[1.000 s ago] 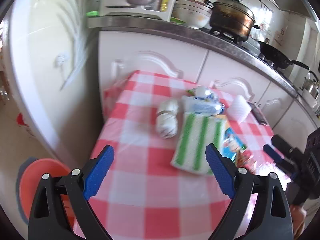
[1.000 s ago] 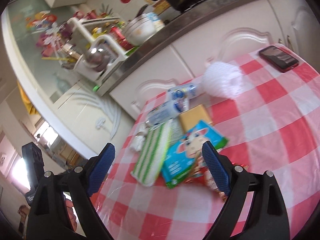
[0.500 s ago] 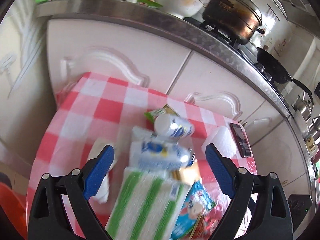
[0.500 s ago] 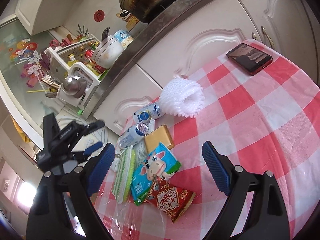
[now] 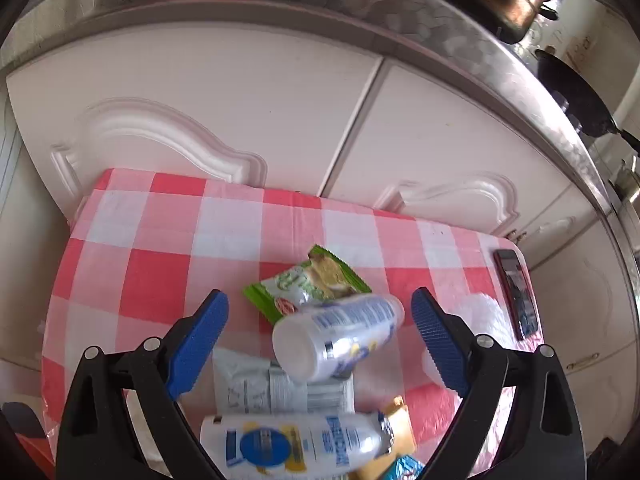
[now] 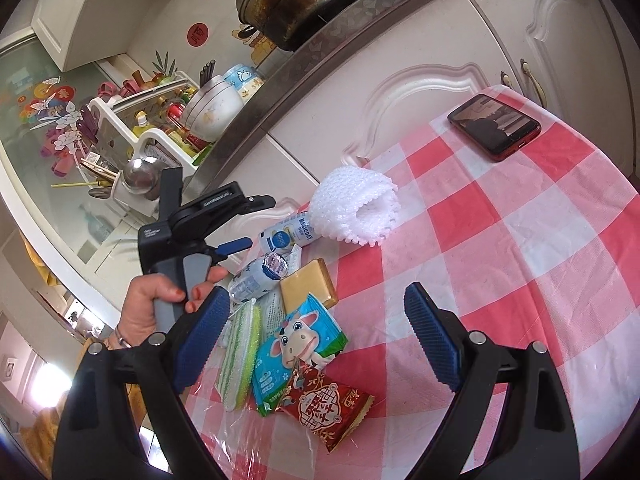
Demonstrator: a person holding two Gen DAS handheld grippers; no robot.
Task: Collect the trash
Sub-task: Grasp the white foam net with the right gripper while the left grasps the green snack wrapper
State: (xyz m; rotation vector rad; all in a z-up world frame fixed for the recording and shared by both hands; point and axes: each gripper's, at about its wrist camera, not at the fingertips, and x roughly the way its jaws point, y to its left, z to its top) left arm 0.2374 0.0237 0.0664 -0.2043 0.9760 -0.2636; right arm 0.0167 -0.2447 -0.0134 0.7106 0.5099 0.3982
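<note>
The left gripper [image 5: 318, 332] stands wide open with nothing held. An empty bottle [image 5: 340, 336] lies between its blue pads without touching either, base toward the camera. At 12 o'clock from that bottle is a green wrapper [image 5: 308, 284]; at 6 o'clock a grey sachet [image 5: 256, 384], then a 2nd bottle [image 5: 304, 444] lying crosswise. At 3 o'clock sits white foam netting [image 5: 484, 316], and past it a phone [image 5: 518, 292] at the edge of the checked table [image 5: 152, 248].

A second ago this gripper was back over the near side of the table, with the striped sponge in front of it. It has since swept across the pile and tipped downward, so the bottle looks like the 1st pick.

The right gripper [image 6: 316, 344] is also wide open and empty, hanging almost still above a cow-print packet [image 6: 298, 344] and a red wrapper [image 6: 324, 404]. At its 10 o'clock a hand [image 6: 160, 304] grips the left tool's handle. No bin shows in either view now, though blur at the frame edges may hide one.
</note>
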